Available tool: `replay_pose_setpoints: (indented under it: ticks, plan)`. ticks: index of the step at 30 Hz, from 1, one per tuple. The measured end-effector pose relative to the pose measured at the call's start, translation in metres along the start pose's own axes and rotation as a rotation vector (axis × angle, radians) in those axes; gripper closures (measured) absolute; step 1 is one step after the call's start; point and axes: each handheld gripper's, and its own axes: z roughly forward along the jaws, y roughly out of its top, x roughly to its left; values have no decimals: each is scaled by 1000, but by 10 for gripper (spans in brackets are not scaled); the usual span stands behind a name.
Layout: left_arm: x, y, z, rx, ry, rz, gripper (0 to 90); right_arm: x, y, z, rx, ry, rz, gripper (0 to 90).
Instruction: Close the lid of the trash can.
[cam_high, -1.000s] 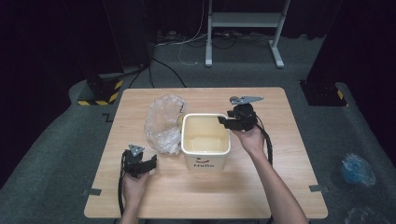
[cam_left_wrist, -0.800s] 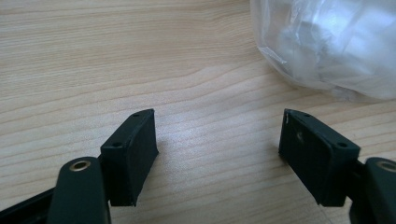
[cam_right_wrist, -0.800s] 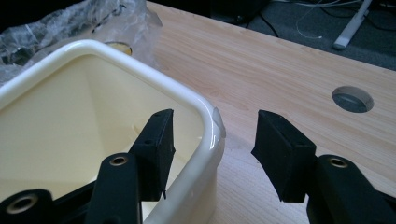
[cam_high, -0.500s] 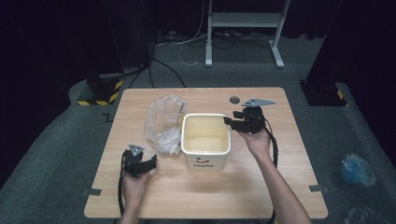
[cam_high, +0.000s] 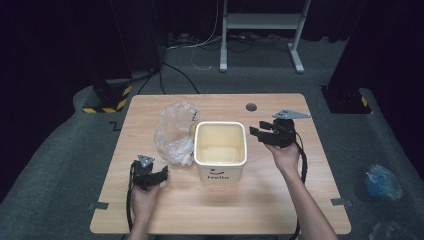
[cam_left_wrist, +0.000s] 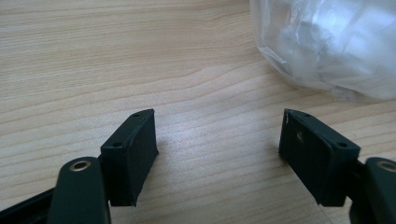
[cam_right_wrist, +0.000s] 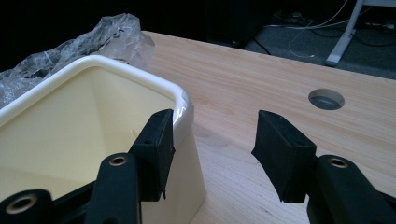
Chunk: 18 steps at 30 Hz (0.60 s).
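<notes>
- Bin (cam_high: 220, 150) — cream plastic, stiff-walled, probably light and smooth; its rolled rim looks the best hold.
- Bin stands mid-table (cam_high: 300, 210), beside a crinkled clear bag (cam_high: 173, 131).
- Right gripper (cam_right_wrist: 212, 135) — jaws apart, empty, one jaw just at the bin's near corner.
- Left gripper (cam_left_wrist: 217, 144) rests open, well apart.

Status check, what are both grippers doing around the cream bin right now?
Right gripper open, at the cream bin's right rim, not gripping. Left gripper open, low over bare table. Bin upright. Clear plastic bag lies against bin's left side.

Cream bin (cam_high: 220, 150), clear crinkled bag (cam_high: 174, 131)
</notes>
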Motion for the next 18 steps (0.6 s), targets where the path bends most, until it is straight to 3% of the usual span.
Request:
replay_pose_setpoints:
  ticks: [18]
  plan:
    - [0, 0, 0, 0, 0, 0, 278, -10, -10, -18, -29, -20, 26, 473]
